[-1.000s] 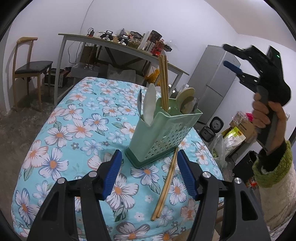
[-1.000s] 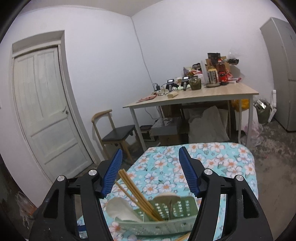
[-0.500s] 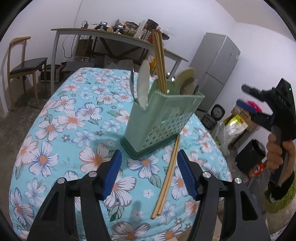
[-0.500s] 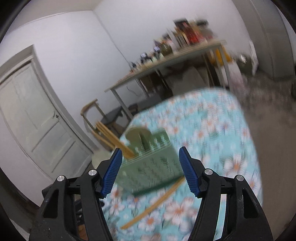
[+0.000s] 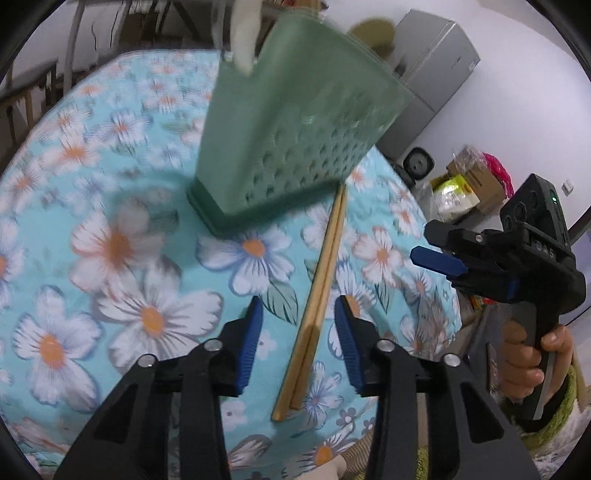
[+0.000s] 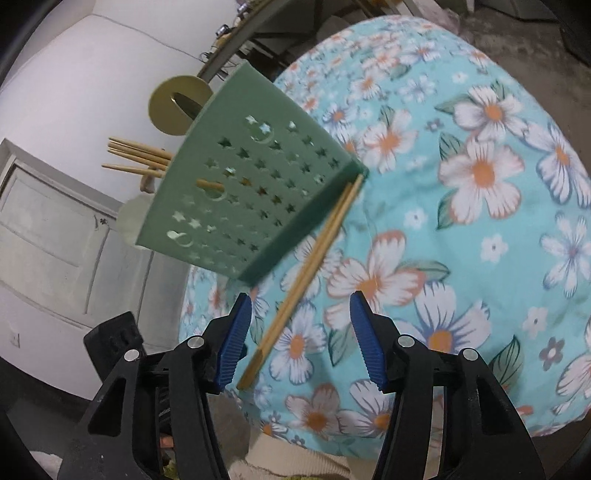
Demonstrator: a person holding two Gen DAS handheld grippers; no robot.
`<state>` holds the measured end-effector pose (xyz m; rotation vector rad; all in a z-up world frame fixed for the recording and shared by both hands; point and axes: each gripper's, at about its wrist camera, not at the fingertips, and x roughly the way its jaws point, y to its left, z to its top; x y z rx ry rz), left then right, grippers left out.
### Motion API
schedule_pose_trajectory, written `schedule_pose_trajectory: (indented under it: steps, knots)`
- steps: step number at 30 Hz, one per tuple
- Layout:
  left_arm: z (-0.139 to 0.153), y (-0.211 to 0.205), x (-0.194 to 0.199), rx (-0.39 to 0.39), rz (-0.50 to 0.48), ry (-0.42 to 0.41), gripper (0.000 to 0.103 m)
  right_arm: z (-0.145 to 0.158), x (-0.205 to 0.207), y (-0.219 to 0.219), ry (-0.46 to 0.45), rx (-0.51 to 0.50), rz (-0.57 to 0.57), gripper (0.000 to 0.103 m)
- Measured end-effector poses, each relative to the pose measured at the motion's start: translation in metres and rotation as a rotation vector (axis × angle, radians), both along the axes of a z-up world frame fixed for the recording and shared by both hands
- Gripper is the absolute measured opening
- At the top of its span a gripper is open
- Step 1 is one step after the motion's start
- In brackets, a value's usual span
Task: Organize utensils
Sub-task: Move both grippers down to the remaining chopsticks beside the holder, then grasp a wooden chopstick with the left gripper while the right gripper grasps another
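Mostly done, judging by layout: green perforated holder (image 5: 295, 122) stood upright on floral tablecloth (image 5: 110, 258), already loaded with several chopsticks (image 6: 136, 155), a white spoon (image 5: 245, 33) and a round tan-headed utensil (image 6: 179, 105). Left to do: one loose pair of chopsticks (image 5: 319, 295) lay flat on the cloth, far end touching or tucked just under the holder's base, near end close to the table edge. Probably the last item; nothing else loose spotted on the cloth.

Left gripper (image 5: 297, 343) hung over the near part of the pair, jaws closing, chopsticks between the blue pads (image 5: 249, 343) but pads not yet pressing: gap visible both sides, nothing grasped. Right gripper (image 6: 301, 338) aimed at the same pair from the other side, jaws also closing, sticks off-centre near its left pad (image 6: 232, 343), no contact seen, nothing held. Seen too in left wrist view as right gripper (image 5: 443, 258), held in a hand (image 5: 532, 362) just off the table edge.

Hard to make out: holder blurred in left view, top rim and utensil heads cut off by frame. Inner compartments not visible, so sorting by type not checkable. Contact between chopstick tip and holder base unclear. Far side of table hidden behind holder.
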<state>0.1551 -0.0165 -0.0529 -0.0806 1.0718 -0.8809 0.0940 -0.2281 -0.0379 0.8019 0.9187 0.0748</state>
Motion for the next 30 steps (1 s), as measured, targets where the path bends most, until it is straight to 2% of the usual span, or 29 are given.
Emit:
schedule_pose_trajectory:
  steps: [8, 11, 17, 22, 30]
  knots:
    - [-0.013, -0.016, 0.009, -0.014, -0.007, 0.125, 0.012, -0.017, -0.005, -0.011, 0.004, 0.042, -0.016, 0.054]
    - [-0.014, -0.022, 0.009, -0.022, -0.009, 0.148, 0.01, -0.02, -0.007, -0.014, 0.009, 0.058, -0.023, 0.053]
    - [-0.018, -0.033, 0.007, -0.099, -0.025, 0.278, 0.007, -0.025, -0.011, -0.032, 0.0, 0.077, -0.037, 0.053]
    - [-0.026, -0.051, -0.001, -0.142, -0.053, 0.355, 0.006, -0.026, -0.017, -0.044, -0.007, 0.089, -0.048, 0.052]
    - [-0.033, -0.039, -0.002, -0.215, -0.028, 0.425, 0.006, -0.03, -0.015, -0.049, 0.002, 0.113, -0.026, 0.046]
